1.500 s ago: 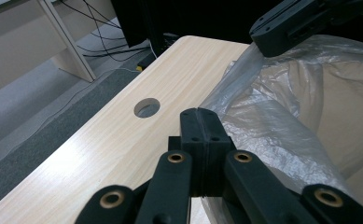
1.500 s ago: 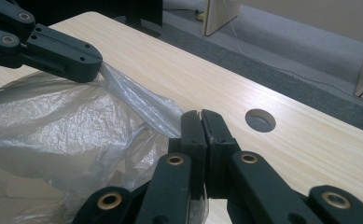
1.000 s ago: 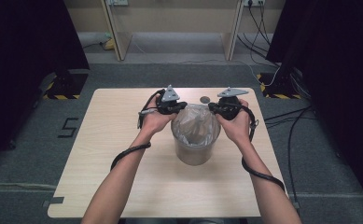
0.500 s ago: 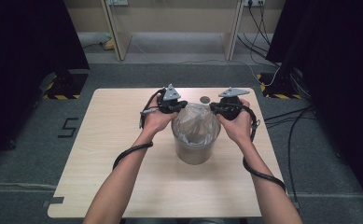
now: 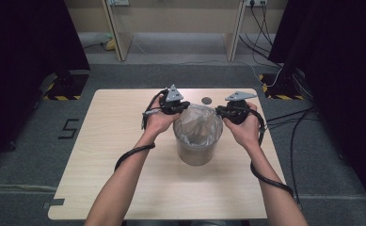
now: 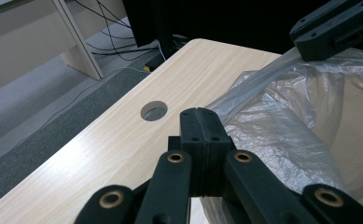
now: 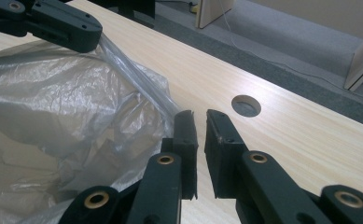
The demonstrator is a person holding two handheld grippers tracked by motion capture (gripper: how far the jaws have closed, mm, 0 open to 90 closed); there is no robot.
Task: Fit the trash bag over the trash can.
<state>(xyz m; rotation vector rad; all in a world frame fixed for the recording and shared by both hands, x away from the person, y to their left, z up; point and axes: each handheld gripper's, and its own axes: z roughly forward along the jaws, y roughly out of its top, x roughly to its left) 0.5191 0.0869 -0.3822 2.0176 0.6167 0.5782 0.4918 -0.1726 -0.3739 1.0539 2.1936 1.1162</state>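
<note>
- A grey bin (image 5: 197,148) lined with a clear plastic bag (image 5: 198,123) is seen at the centre of the high view, standing on the light wooden table (image 5: 105,155).
- The left tool (image 5: 184,107) is held at the left side of the bin's mouth. In the left gripper view its jaws are pressed together in the lower middle of the frame, with the bag's edge (image 6: 244,95) stretched taut from them toward the upper right.
- The right tool (image 5: 219,111) is held at the right side of the bin's mouth. In the right gripper view a narrow gap is seen between its jaws; they have just been opening, and the bag's edge (image 7: 137,79) runs up to the left jaw, though whether plastic lies in the gap cannot be told.
- A round hole (image 5: 206,100) in the table is seen just above the bin in the high view.
- The bag's crumpled film (image 7: 53,93) fills the left of the right gripper view.
</note>
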